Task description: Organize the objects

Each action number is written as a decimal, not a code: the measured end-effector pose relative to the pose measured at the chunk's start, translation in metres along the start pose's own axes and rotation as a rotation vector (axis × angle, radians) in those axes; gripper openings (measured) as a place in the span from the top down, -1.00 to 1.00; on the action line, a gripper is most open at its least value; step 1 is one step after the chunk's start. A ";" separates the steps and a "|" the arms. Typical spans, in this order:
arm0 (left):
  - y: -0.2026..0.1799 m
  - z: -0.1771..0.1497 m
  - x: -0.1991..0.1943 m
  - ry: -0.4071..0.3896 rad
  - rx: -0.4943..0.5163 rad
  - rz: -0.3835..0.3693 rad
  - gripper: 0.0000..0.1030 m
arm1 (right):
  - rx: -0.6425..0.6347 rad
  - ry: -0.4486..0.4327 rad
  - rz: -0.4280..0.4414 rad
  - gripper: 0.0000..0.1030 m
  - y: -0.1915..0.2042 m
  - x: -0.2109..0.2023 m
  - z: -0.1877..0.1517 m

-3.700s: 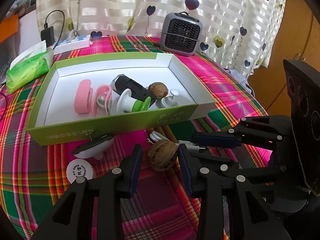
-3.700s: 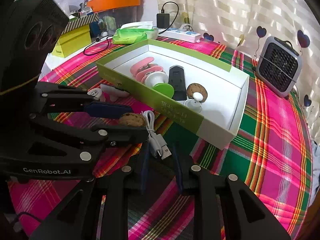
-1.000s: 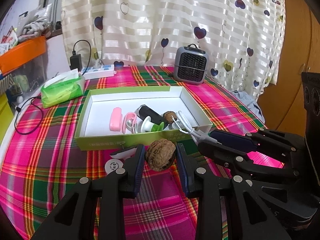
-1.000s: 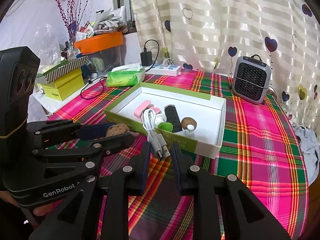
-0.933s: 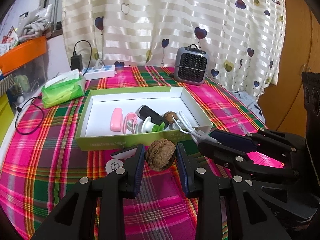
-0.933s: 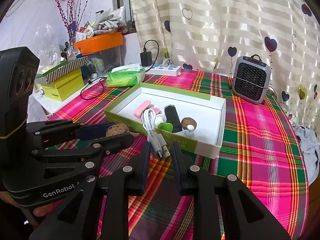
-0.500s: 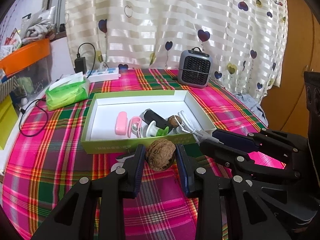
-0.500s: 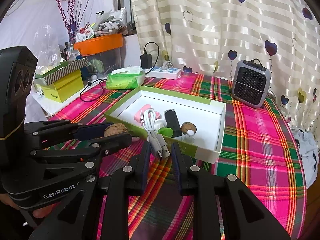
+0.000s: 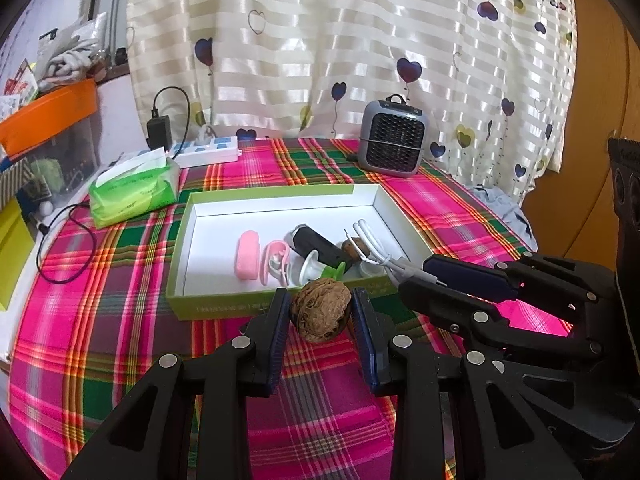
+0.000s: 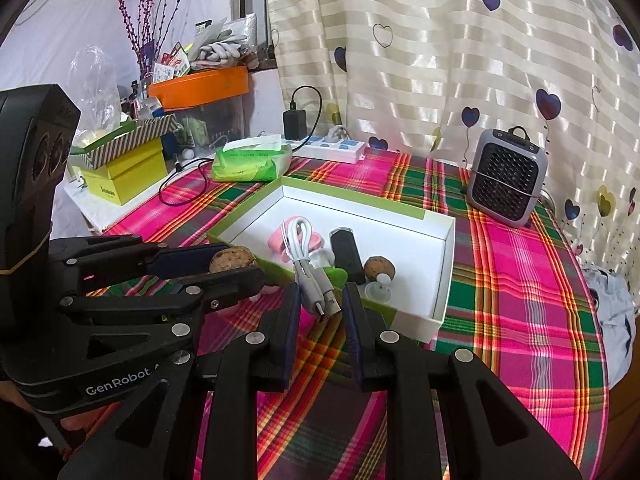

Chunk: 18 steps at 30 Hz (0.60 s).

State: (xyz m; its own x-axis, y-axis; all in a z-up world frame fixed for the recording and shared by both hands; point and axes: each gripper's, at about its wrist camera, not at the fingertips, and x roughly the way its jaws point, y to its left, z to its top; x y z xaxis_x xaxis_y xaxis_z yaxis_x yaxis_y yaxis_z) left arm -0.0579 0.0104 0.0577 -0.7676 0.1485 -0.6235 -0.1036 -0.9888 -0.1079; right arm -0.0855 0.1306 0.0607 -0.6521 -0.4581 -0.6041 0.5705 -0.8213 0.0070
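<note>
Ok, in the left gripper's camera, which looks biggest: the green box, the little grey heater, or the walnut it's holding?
Largest to smallest, as they look in the left wrist view:
1. Green box
2. Grey heater
3. Walnut held in the left gripper

Heater and walnut look nearly alike; the walnut is far closer, so that ranking is unsure.

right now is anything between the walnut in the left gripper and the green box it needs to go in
Nothing visible blocks it. The left gripper holds the walnut just short of the green box's near wall, and the box has no lid. The right gripper holds the white cable off to one side.
</note>
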 end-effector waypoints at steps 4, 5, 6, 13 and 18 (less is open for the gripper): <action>0.002 0.003 0.004 0.006 0.010 0.005 0.43 | -0.003 0.004 0.004 0.57 -0.002 0.006 0.004; 0.003 0.004 0.006 0.010 0.011 0.002 0.43 | -0.004 0.006 0.007 0.57 -0.003 0.007 0.005; 0.004 0.005 0.008 0.013 0.010 -0.002 0.43 | -0.004 0.008 0.010 0.57 -0.004 0.009 0.007; 0.009 0.016 0.018 0.023 0.002 0.000 0.43 | -0.019 0.011 0.002 0.57 -0.007 0.015 0.014; 0.019 0.023 0.025 0.024 -0.007 0.016 0.43 | -0.019 0.016 -0.012 0.57 -0.013 0.022 0.018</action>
State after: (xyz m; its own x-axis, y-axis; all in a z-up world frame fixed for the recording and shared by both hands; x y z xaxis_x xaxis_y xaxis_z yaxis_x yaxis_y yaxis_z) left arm -0.0937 -0.0051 0.0583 -0.7539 0.1331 -0.6434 -0.0870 -0.9909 -0.1030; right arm -0.1162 0.1255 0.0620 -0.6511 -0.4428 -0.6164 0.5721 -0.8201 -0.0152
